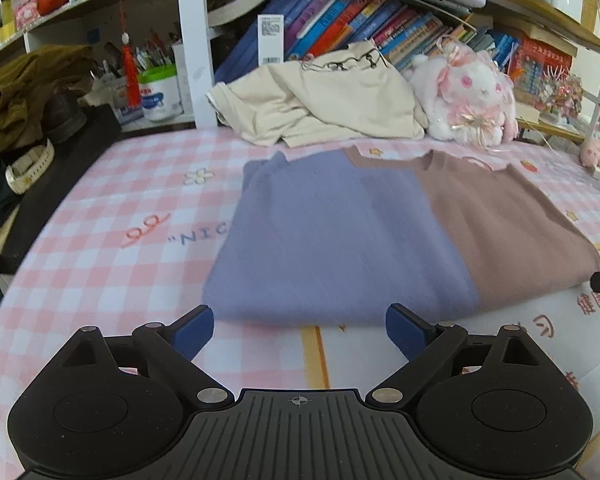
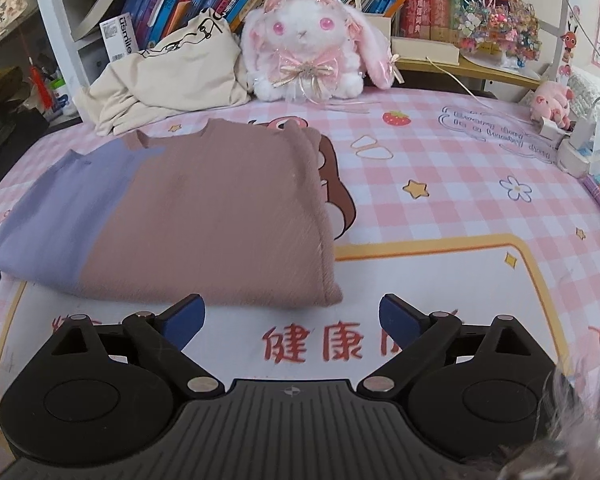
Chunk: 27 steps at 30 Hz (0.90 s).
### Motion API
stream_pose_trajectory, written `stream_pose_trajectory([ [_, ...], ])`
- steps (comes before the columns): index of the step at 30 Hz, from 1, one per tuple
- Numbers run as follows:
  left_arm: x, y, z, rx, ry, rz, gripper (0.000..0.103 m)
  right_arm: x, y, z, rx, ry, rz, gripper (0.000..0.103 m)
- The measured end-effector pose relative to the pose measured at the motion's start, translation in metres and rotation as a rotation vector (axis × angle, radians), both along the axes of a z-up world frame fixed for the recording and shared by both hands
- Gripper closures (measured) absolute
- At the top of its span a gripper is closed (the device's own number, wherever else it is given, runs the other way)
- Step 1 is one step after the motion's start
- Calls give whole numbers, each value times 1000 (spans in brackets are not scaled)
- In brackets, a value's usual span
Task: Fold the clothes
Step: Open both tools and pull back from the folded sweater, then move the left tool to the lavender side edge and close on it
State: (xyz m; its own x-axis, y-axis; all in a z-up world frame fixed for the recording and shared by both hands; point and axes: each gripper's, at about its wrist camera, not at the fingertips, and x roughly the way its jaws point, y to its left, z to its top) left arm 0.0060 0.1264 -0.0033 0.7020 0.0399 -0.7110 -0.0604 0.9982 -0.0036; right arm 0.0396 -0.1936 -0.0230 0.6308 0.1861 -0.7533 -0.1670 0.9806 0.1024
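A folded sweater [image 1: 380, 236], lilac on its left half and dusty pink on its right [image 2: 188, 216], lies flat on the pink checked bed sheet [image 1: 100, 216]. My left gripper [image 1: 299, 334] stands open just short of the sweater's near lilac edge, with nothing between its blue pads. My right gripper [image 2: 292, 322] is open too, a little in front of the sweater's near pink corner, over red printed characters on the sheet. Neither gripper touches the cloth.
A crumpled cream garment [image 1: 324, 104] and a white-and-pink plush rabbit [image 2: 312, 40] sit behind the sweater against a bookshelf [image 1: 360, 16]. A small pink plush [image 2: 552, 100] and boxes lie at the far right. Dark clothes [image 1: 24, 96] pile up on the left.
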Motion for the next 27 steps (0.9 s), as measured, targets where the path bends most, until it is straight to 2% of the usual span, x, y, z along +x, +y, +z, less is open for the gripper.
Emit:
stream_pose_trajectory([
  [4, -3, -4, -5, -24, 17, -3, 8, -6, 6, -4, -8, 16, 16, 8],
  [10, -4, -10, -9, -17, 33, -12, 8, -13, 17, -8, -26, 26, 48, 8],
  [22, -7, -7, -17, -81, 78, 25, 8, -17, 23, -15, -7, 65, 26, 8],
  [25, -7, -3, -17, -142, 71, 44, 8, -17, 24, -15, -12, 63, 27, 8],
  [27, -6, 2, -17, -209, 70, 64, 8, -17, 25, -15, -13, 63, 28, 8],
])
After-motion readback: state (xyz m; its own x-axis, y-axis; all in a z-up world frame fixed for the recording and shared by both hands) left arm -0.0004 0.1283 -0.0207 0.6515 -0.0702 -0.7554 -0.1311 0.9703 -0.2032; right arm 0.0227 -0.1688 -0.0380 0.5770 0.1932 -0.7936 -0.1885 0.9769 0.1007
